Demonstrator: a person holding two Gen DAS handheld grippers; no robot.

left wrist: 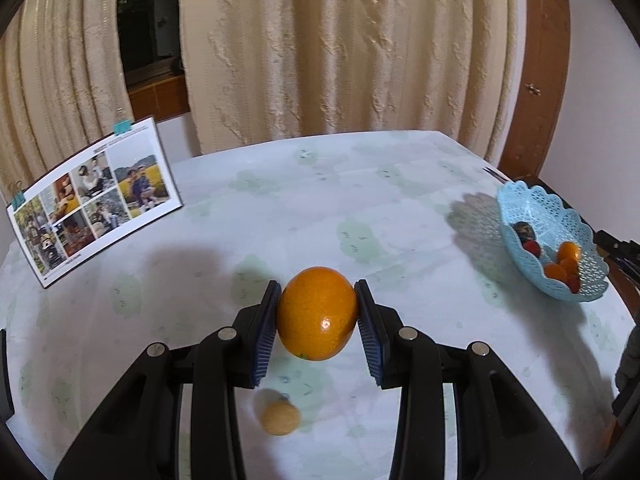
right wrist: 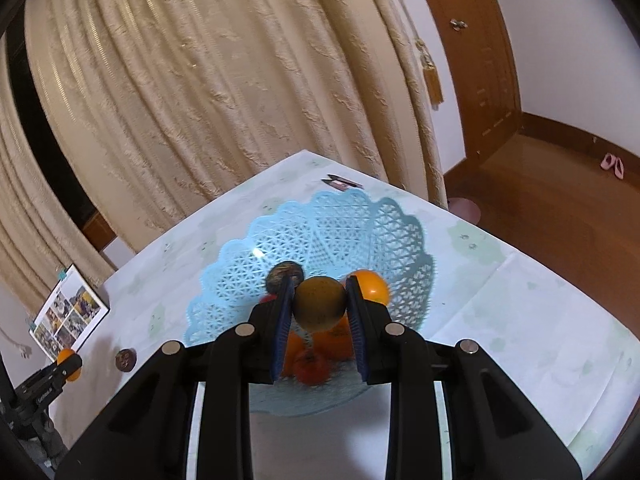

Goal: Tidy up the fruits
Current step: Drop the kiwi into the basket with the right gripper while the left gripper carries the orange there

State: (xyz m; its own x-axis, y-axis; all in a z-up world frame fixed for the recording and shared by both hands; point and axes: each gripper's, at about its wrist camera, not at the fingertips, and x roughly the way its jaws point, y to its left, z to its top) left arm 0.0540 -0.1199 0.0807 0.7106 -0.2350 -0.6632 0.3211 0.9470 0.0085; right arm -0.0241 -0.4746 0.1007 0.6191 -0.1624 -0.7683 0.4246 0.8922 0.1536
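On our left we see a photo sheet [left wrist: 94,200] propped on the surface [left wrist: 320,208]. Our left gripper [left wrist: 317,312] has its fingers clamped on an orange [left wrist: 317,314], held above the surface. Our right gripper [right wrist: 319,304] grips a brownish fruit [right wrist: 320,304] over the blue basket [right wrist: 328,232].

Blurred small fruit [left wrist: 280,417] under left claw [left wrist: 316,312]

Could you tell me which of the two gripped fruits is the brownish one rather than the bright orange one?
The brownish fruit sits in the right hand-held gripper above the blue basket; the left hand-held gripper holds the bright orange.
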